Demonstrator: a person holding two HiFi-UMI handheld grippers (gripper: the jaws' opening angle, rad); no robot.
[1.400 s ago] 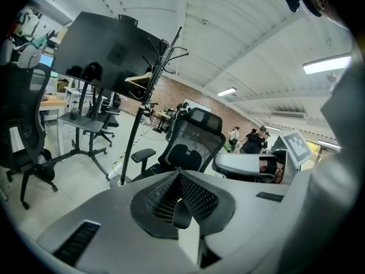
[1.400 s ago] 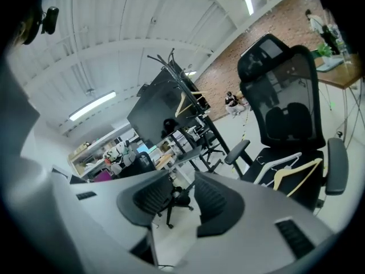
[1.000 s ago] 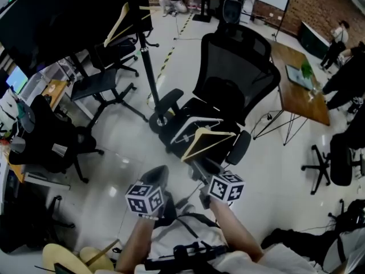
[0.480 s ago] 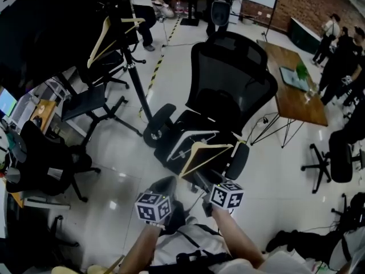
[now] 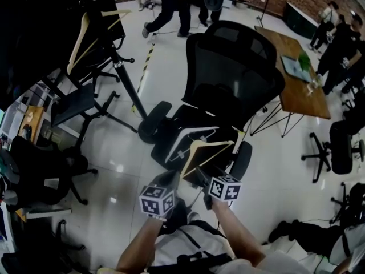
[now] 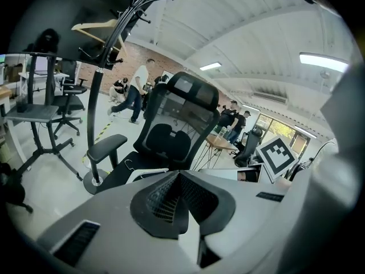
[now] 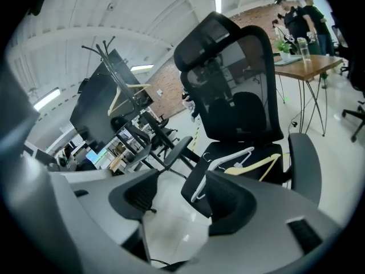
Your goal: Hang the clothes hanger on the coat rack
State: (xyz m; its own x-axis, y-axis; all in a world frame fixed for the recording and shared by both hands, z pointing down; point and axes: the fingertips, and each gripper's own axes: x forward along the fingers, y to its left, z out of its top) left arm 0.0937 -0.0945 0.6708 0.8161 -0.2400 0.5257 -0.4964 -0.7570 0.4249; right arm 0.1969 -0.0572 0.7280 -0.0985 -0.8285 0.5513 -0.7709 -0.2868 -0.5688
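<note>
Two hangers lie on the seat of a black office chair (image 5: 234,67): a white one (image 5: 183,141) and a wooden one (image 5: 206,152). They show in the right gripper view too, the white hanger (image 7: 228,158) beside the wooden hanger (image 7: 256,165). The black coat rack (image 5: 122,76) stands left of the chair, and another wooden hanger (image 5: 84,30) hangs on it. My right gripper (image 5: 199,176) is just short of the seat's front edge, and its jaws (image 7: 182,210) are opening with nothing between them. My left gripper (image 5: 168,180) is beside it, shut and empty (image 6: 177,201).
The rack's round base (image 5: 147,131) sits by the chair's left armrest. A wooden table (image 5: 296,81) stands at the right, with people around it and at the back. Other black chairs (image 5: 43,164) and a small stand (image 5: 74,104) crowd the left; another chair (image 5: 336,153) is far right.
Both grippers have moved forward and down toward the chair seat. The right gripper's jaws have spread wider. A person has walked across at the back.
</note>
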